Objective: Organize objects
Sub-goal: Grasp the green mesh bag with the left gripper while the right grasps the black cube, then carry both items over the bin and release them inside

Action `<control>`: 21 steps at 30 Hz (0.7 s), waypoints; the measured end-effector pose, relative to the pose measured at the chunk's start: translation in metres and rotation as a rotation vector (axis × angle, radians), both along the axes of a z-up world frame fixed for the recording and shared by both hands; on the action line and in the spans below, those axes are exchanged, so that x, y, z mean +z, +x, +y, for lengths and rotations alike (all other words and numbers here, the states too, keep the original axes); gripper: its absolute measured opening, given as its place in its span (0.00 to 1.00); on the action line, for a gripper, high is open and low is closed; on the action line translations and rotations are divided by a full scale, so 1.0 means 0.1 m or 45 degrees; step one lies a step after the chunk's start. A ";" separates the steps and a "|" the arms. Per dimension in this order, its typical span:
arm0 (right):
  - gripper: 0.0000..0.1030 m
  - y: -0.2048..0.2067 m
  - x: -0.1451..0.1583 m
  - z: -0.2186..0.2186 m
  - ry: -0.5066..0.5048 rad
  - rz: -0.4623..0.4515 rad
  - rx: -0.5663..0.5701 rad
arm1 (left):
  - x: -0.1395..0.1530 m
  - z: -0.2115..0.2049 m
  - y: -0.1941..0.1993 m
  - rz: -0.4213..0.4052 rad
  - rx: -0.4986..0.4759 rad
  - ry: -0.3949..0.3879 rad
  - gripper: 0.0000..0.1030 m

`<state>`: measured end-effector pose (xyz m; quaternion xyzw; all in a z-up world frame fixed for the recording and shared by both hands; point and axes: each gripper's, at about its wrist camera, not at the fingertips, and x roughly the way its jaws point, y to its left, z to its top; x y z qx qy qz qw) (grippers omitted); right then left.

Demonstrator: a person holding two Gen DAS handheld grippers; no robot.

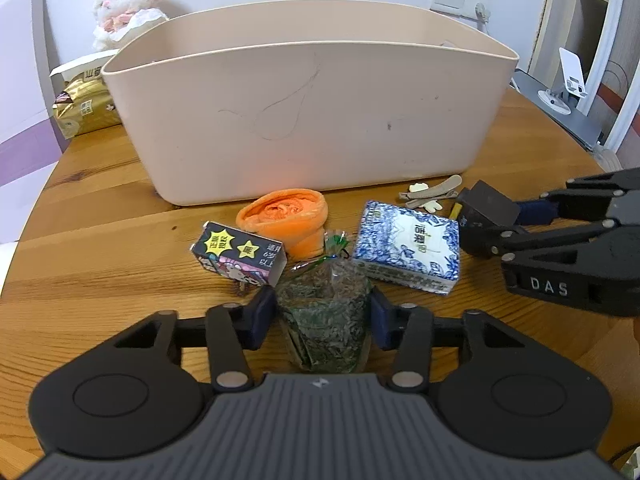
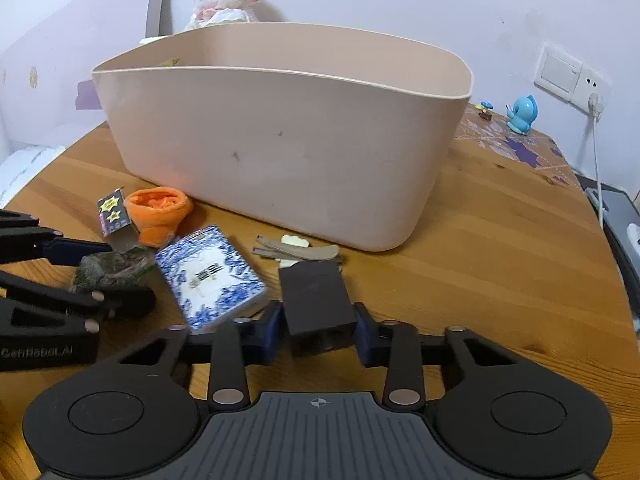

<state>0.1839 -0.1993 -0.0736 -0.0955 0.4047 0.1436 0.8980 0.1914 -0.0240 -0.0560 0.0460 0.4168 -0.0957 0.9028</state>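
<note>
A clear bag of dried green leaves (image 1: 322, 316) rests on the wooden table (image 1: 100, 240), and my left gripper (image 1: 322, 312) is shut on it, pads pressing both sides. My right gripper (image 2: 318, 334) is shut on a dark brown box (image 2: 316, 300), which shows at the right of the left wrist view. Between the grippers lies a blue-and-white tissue pack (image 1: 408, 252). Behind it are a rolled orange cloth (image 1: 288, 216), a small starred card box (image 1: 240, 256) and beige hair clips (image 1: 430, 194). A tall beige tub (image 1: 312, 120) stands just beyond them, its inside hidden.
A white plush lamb (image 1: 128, 0) and gold packets (image 1: 84, 108) sit behind the tub on the left. A white phone stand (image 1: 568, 80) is off the table's right edge. A blue toy figure (image 2: 520, 114) and a plugged cable (image 2: 596, 160) are at the far right.
</note>
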 end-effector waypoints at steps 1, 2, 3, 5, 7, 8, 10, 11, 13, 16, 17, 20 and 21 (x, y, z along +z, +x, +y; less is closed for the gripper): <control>0.28 -0.02 0.01 0.01 -0.002 0.002 -0.003 | 0.00 0.01 -0.01 0.002 0.001 0.001 0.47; 0.28 -0.05 0.02 0.01 0.001 0.005 -0.004 | 0.00 0.02 -0.03 0.004 0.000 0.004 0.46; 0.28 -0.09 0.03 0.00 0.008 0.003 -0.007 | 0.01 0.01 -0.04 0.007 0.000 0.007 0.46; 0.28 -0.16 0.09 -0.02 0.016 -0.029 -0.026 | 0.03 0.03 -0.07 0.011 0.005 0.009 0.45; 0.28 -0.25 0.18 -0.03 0.024 -0.062 -0.037 | 0.06 0.06 -0.12 0.001 0.011 0.011 0.45; 0.28 -0.30 0.23 -0.04 0.032 -0.075 -0.042 | 0.08 0.08 -0.15 -0.006 0.015 0.010 0.45; 0.28 -0.38 0.32 -0.04 0.039 -0.099 -0.050 | 0.15 0.10 -0.21 -0.028 0.022 0.003 0.45; 0.28 -0.41 0.37 -0.06 0.042 -0.111 -0.053 | 0.18 0.11 -0.24 -0.040 0.023 0.000 0.45; 0.28 -0.50 0.46 -0.08 0.052 -0.135 -0.054 | 0.27 0.14 -0.32 -0.071 0.026 -0.004 0.45; 0.28 -0.64 0.61 -0.08 0.075 -0.184 -0.062 | 0.42 0.19 -0.44 -0.116 0.029 -0.011 0.45; 0.28 -0.69 0.66 -0.08 0.083 -0.201 -0.063 | 0.46 0.21 -0.47 -0.131 0.032 -0.012 0.45; 0.28 -0.81 0.81 -0.06 0.099 -0.253 -0.060 | 0.62 0.25 -0.56 -0.173 0.029 -0.011 0.45; 0.28 -0.83 0.85 -0.06 0.102 -0.269 -0.060 | 0.67 0.26 -0.59 -0.185 0.024 -0.006 0.45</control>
